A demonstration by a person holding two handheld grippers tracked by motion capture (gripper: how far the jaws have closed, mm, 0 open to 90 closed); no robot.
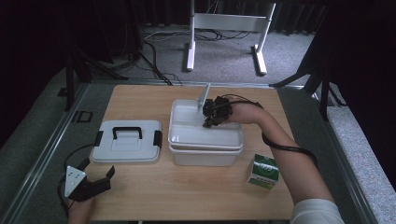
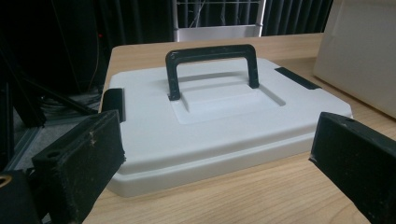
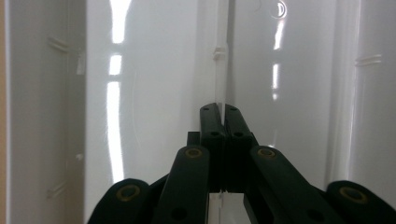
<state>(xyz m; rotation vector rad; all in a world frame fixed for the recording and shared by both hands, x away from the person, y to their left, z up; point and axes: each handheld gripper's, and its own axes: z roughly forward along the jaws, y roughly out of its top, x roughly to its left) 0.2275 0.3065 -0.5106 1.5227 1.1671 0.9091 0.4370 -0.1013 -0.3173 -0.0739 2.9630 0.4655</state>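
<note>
A thin clear divider (image 3: 221,79) is pinched by the right gripper (image 1: 208,122) inside the white box (image 1: 187,135). The left gripper (image 1: 108,173) is held wide apart before the lid (image 2: 219,116); the green carton (image 1: 264,171) bears unreadable print

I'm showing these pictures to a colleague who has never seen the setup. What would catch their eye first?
Probably the white bin at the table's middle, where the right claw reaches in, shut on a thin clear divider standing on edge inside. Left of it lies the flat white lid with its black handle, and the left claw waits open near it. A small green box sits to the right.
</note>
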